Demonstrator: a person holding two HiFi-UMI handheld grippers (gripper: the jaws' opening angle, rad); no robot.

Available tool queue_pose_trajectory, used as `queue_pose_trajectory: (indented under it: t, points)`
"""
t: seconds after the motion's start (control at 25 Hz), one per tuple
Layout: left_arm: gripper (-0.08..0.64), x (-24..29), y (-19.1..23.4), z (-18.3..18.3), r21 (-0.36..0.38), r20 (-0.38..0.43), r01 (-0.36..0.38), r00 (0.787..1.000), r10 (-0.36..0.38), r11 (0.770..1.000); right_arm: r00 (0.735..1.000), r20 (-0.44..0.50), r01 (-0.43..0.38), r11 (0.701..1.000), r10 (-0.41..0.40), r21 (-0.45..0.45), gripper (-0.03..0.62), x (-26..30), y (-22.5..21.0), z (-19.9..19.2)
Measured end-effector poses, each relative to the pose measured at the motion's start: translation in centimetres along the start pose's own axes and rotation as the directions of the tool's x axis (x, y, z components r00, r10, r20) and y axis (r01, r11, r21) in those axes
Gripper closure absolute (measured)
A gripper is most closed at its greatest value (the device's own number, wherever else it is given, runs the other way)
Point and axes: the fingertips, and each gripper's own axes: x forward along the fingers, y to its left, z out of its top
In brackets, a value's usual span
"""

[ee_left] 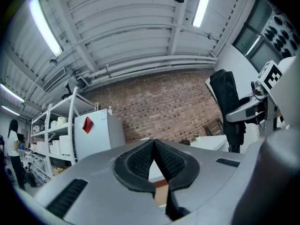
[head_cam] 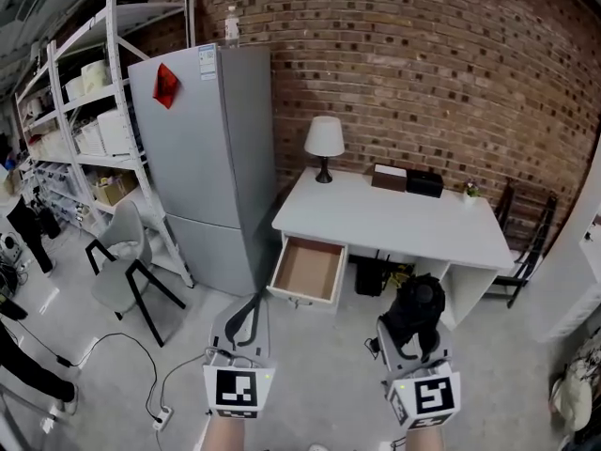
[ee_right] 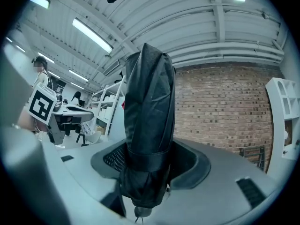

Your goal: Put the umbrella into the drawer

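A folded black umbrella (ee_right: 150, 121) stands upright between the pads of my right gripper (ee_right: 151, 162), which is shut on it near its strap. In the head view the umbrella (head_cam: 419, 310) shows low at the right, in front of the white desk (head_cam: 394, 222). The desk's wooden drawer (head_cam: 308, 271) is pulled out and holds nothing I can see. My left gripper (head_cam: 246, 321) is held low at the left, short of the drawer. Its pads meet at the tips (ee_left: 153, 143) with nothing between them. From the left gripper view the umbrella (ee_left: 228, 108) shows at the right.
A grey fridge (head_cam: 211, 148) stands left of the desk, with metal shelving (head_cam: 84, 111) and a grey chair (head_cam: 127, 261) further left. On the desk are a lamp (head_cam: 324, 145) and dark boxes (head_cam: 408, 180). A cable (head_cam: 141, 374) lies on the floor.
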Motion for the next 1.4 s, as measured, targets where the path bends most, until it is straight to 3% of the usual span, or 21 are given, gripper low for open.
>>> queue_pose_trajectory:
  t: [0.52, 0.76, 1.04, 1.4]
  points:
    - [0.558, 4.6, -1.5, -1.4, 0.026, -0.019, 0.014, 1.000, -0.013, 1.000, 0.998, -0.050, 0.050, 0.997, -0.048, 0.052, 0.348, 1.6, -4.2, -3.5]
    - [0.558, 7.1, 0.3, -3.2, 0.017, -0.022, 0.006, 1.000, -0.005, 1.000, 0.998, -0.055, 0.039, 0.999, -0.037, 0.035, 0.348, 5.0, -3.7, -4.3]
    - [0.558, 11.9, 4.6, -6.8, -0.006, -0.045, -0.006, 0.999, 0.006, 1.000, 0.996, -0.085, 0.013, 1.000, -0.011, 0.021, 0.348, 12.1, -2.5, -5.4]
    - [0.558, 21.8, 11.4, -12.7, -0.019, -0.081, 0.010, 0.997, -0.012, 1.000, 0.992, -0.123, -0.018, 1.000, 0.020, 0.022, 0.348, 25.6, -1.2, -7.3]
